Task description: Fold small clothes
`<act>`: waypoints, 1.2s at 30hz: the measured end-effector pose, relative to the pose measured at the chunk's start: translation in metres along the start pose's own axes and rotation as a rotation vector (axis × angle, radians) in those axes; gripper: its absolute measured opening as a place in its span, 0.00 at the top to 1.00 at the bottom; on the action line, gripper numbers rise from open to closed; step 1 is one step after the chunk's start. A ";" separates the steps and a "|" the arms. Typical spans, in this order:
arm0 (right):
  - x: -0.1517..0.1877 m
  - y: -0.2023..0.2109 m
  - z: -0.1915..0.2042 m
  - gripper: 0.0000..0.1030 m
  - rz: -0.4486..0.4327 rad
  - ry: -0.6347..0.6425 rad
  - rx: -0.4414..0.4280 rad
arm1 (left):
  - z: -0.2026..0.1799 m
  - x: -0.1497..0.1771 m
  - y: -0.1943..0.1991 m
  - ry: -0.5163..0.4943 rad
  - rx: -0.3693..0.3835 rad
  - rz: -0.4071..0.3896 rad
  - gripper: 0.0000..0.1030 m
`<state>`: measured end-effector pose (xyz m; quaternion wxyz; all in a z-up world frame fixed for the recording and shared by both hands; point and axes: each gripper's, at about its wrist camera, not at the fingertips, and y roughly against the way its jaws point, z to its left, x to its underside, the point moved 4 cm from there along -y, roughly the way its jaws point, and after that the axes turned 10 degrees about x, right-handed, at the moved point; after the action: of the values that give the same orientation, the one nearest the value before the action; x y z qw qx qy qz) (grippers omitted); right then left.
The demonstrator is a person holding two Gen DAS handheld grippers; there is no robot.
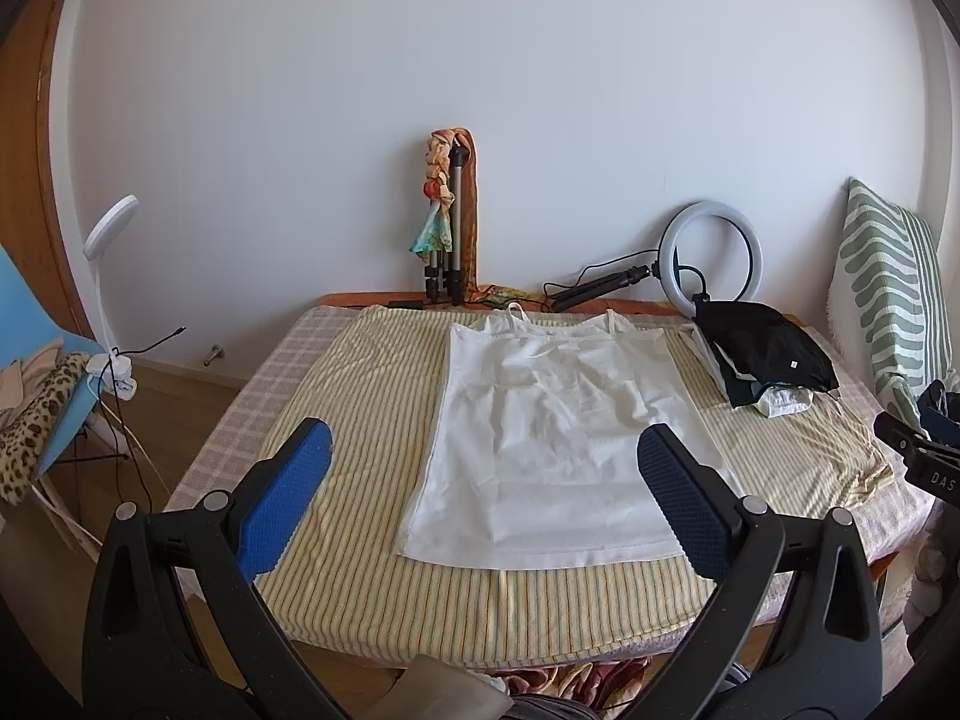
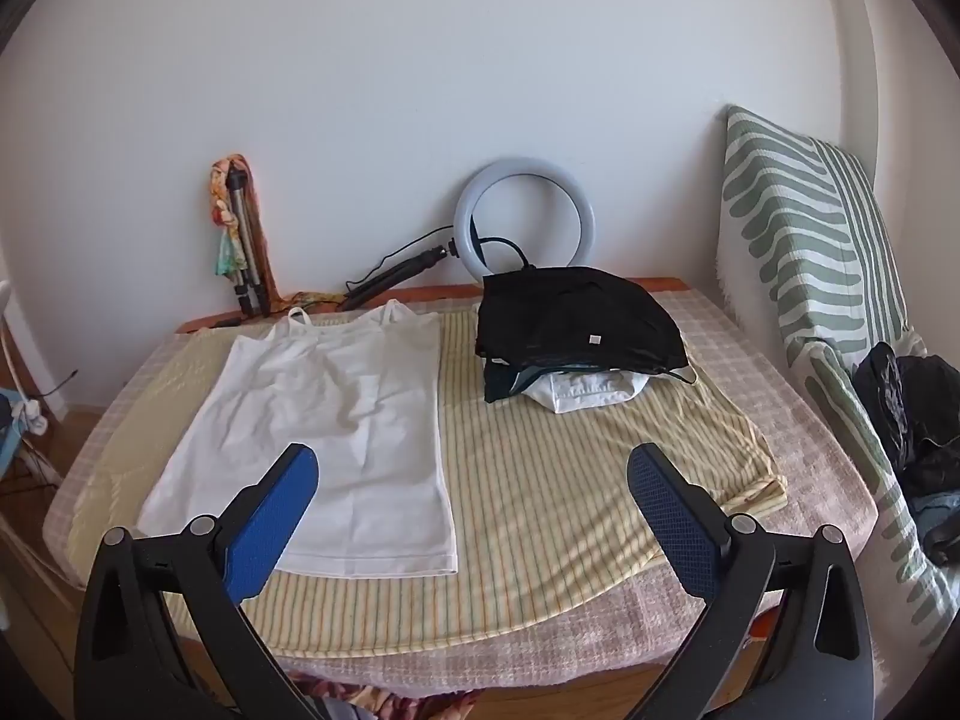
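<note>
A white camisole top (image 1: 558, 432) lies spread flat on the yellow striped cloth (image 1: 372, 420), straps toward the wall; it also shows in the right wrist view (image 2: 336, 426). My left gripper (image 1: 483, 450) is open and empty, held above the near part of the top. My right gripper (image 2: 471, 468) is open and empty, above the striped cloth (image 2: 558, 480) just right of the top's hem. Part of the right gripper (image 1: 918, 456) shows at the right edge of the left wrist view.
A stack of folded clothes with a black piece on top (image 2: 576, 330) sits at the back right (image 1: 768, 360). A ring light (image 2: 523, 216), a tripod (image 1: 447, 228) and a striped cushion (image 2: 804, 276) stand by the wall. Dark clothes (image 2: 912, 420) lie at right. A blue chair (image 1: 36, 360) is left.
</note>
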<state>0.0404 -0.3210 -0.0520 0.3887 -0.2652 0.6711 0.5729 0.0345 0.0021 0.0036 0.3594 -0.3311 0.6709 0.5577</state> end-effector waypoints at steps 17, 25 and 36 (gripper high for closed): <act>-0.001 0.002 -0.001 0.00 0.005 -0.016 -0.006 | -0.005 -0.002 0.009 0.000 0.011 -0.017 0.00; -0.003 0.003 -0.002 0.01 0.005 -0.016 -0.008 | -0.008 -0.001 0.011 0.003 0.018 -0.025 0.00; -0.004 0.003 0.000 0.00 0.006 -0.016 -0.008 | -0.010 0.001 0.013 0.005 0.016 -0.033 0.00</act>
<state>0.0405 -0.3204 -0.0473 0.3914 -0.2601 0.6664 0.5789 0.0222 -0.0058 0.0103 0.3697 -0.3404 0.6708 0.5454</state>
